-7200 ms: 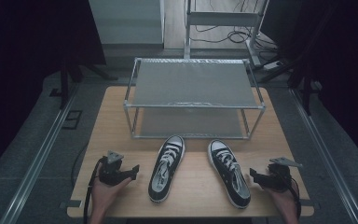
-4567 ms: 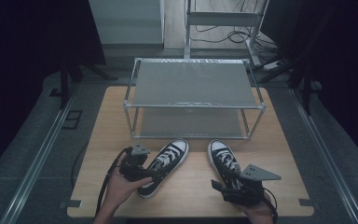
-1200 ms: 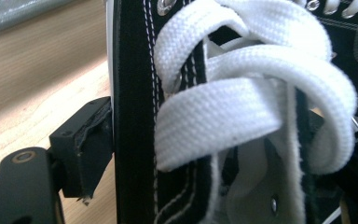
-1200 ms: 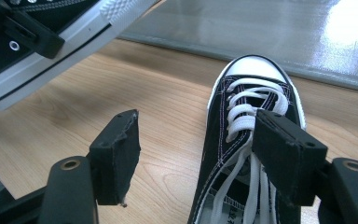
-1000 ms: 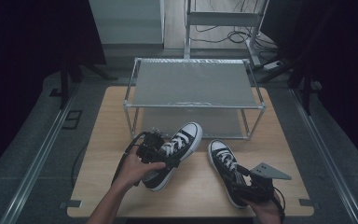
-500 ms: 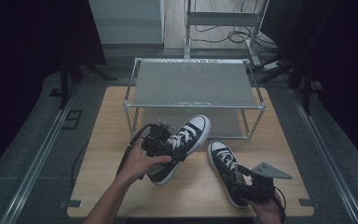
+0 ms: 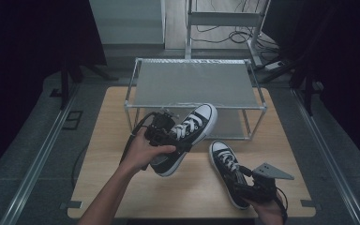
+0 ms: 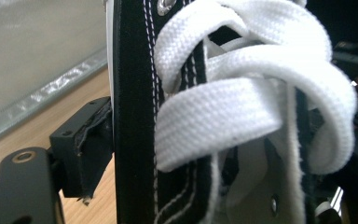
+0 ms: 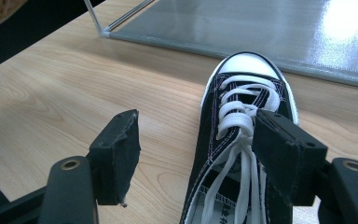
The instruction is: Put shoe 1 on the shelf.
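Observation:
A black canvas sneaker with white laces, the left shoe [image 7: 187, 136], hangs tilted above the wooden table [image 7: 98, 154], its white toe up toward the metal rack [image 7: 194, 84]. My left gripper [image 7: 176, 139] is shut on its side wall; in the left gripper view one pad [image 8: 86, 149] presses the black canvas [image 8: 130, 116] beside the laces [image 8: 242, 102]. The right shoe [image 7: 227, 171] lies flat on the table. My right gripper [image 7: 243, 186] is open at its heel end: one pad [image 9: 119, 154] stands outside the shoe [image 9: 242, 88], the other pad [image 9: 284, 154] over its laces.
The two-level rack has a grey top shelf and a lower shelf [image 9: 270, 32] just beyond the right shoe's toe. Bare wood lies left of the shoes [image 9: 51, 93]. Cables and a stand [image 7: 225, 18] sit on the floor behind the table.
My left gripper has lifted the left shoe off the table and carried it up and toward the rack, toe rising. The right gripper has stayed at the right shoe's heel.

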The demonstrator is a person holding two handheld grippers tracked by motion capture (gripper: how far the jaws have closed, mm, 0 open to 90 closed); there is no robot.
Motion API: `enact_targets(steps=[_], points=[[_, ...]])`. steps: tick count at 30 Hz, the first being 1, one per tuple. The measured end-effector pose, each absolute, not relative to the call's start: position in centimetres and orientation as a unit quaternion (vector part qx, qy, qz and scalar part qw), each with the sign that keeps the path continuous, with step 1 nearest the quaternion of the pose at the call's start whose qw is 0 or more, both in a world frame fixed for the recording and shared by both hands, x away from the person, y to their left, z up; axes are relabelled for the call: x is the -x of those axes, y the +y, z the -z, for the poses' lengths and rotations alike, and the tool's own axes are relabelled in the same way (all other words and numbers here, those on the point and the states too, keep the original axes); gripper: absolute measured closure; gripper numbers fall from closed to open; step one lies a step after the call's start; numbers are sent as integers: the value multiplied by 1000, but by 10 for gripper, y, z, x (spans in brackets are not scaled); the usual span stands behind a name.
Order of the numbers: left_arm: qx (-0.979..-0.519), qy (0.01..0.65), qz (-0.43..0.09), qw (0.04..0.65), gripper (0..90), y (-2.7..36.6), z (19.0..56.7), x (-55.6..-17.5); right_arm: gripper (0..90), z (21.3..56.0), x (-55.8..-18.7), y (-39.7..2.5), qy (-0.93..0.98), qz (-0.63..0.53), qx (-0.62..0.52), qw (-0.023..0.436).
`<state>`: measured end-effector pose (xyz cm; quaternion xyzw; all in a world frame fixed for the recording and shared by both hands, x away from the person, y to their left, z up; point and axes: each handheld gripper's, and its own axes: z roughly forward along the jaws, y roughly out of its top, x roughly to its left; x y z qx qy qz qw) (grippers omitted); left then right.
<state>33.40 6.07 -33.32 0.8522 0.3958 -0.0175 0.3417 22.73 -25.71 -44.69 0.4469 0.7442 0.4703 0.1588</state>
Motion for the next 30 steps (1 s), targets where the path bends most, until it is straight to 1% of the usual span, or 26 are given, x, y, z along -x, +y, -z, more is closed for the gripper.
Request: enact_targets(steps=[5,15,21,23,30], points=[[-852,391,16,349,177,57,316,-342,321,447,-228,-259,743,-471,-448,159],[-850,390,24,353,177,51,295,-361,318,448,-229,-261,740,-472,-453,158],[-841,402,26,362,177,49,279,-378,318,448,-229,-262,737,-475,-454,157],[-840,411,12,354,177,47,273,-388,318,448,-229,-262,737,-476,-454,156],[-831,430,11,354,177,43,263,-408,318,447,-229,-265,733,-480,-455,155]])
